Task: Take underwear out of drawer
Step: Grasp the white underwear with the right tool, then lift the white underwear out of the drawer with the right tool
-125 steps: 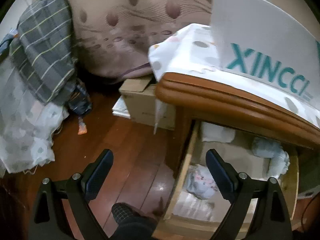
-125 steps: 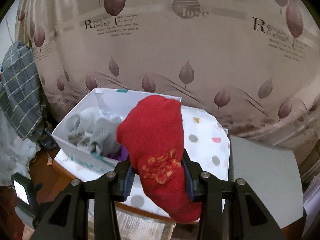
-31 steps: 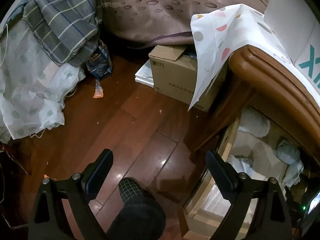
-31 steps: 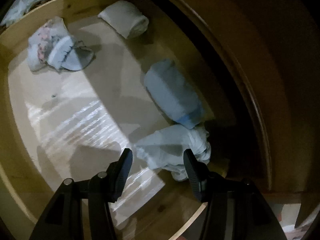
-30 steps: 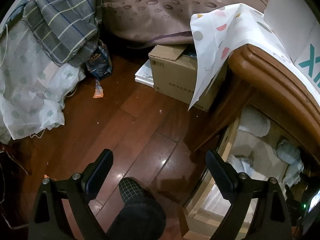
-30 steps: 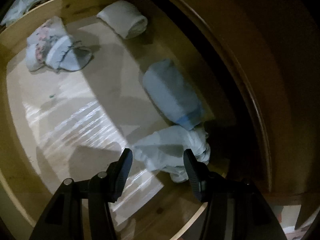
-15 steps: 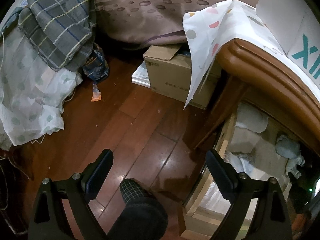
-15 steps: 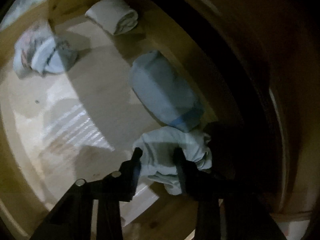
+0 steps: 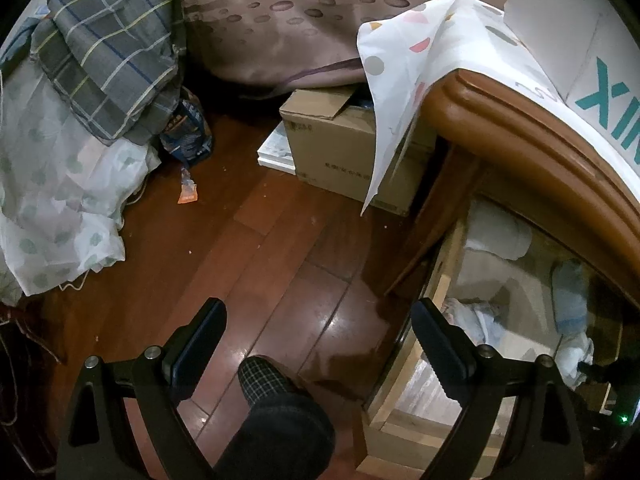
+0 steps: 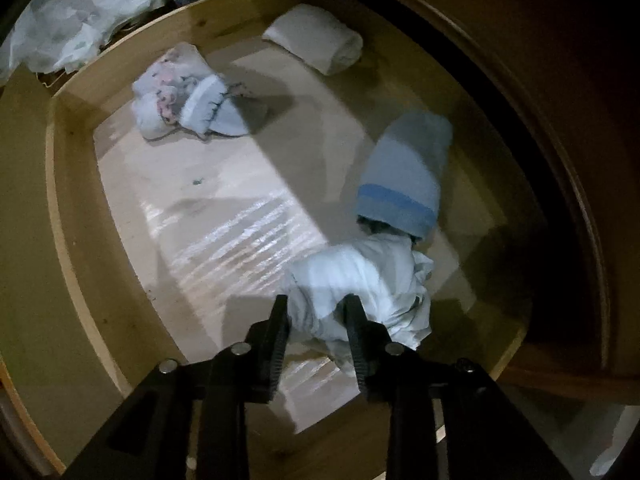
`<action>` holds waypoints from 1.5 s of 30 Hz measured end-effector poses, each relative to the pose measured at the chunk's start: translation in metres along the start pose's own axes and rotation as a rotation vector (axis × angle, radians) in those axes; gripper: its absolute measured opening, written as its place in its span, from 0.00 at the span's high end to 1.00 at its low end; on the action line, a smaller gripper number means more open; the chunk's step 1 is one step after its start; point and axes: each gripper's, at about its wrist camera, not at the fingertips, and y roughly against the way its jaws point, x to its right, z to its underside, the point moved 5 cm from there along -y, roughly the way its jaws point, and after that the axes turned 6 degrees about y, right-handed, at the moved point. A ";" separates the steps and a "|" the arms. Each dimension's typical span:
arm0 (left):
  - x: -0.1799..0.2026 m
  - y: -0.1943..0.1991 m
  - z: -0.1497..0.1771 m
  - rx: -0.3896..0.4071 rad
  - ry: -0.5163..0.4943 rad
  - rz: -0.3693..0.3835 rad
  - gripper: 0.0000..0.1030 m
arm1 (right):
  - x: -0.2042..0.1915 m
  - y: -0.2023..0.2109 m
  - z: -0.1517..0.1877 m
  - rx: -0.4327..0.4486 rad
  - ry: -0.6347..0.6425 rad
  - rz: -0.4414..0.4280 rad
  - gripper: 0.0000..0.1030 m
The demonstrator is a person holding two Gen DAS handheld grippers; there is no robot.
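Landmark for all positions: the open wooden drawer [image 10: 68, 216].

Right gripper [image 10: 316, 312] points steeply down into the drawer, at its near right corner. Jaws narrow, clamped on a crumpled pale-blue piece of underwear [image 10: 360, 280]; cloth is bunched between the two pads and spills out past the right-hand one. The jaws have just eased slightly apart after closing hard, with the fabric between them. The bundle lies on the drawer floor.

Other contents of the drawer:
- folded light-blue garment [image 10: 404, 176] with a darker blue band, just behind the gripped bundle, its banded end touching it;
- white roll [image 10: 316, 40] at the far wall;
- floral bundle [image 10: 184, 96] near the left wall, well apart from the jaws.

Left gripper [image 9: 316, 332] hovers outside the drawer, over the wooden floor [image 9: 240, 240] to the drawer's left. Jaws wide, nothing between them; the right finger overlaps the drawer's left rim in view. A person's plaid slipper [image 9: 264, 380] shows below the gap. A cardboard box [image 9: 344, 148] stands on the floor beyond the drawer.
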 end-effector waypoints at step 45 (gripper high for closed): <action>0.058 -0.001 0.025 0.004 -0.274 0.070 0.10 | 0.011 -0.003 0.000 -0.088 -0.088 0.033 0.58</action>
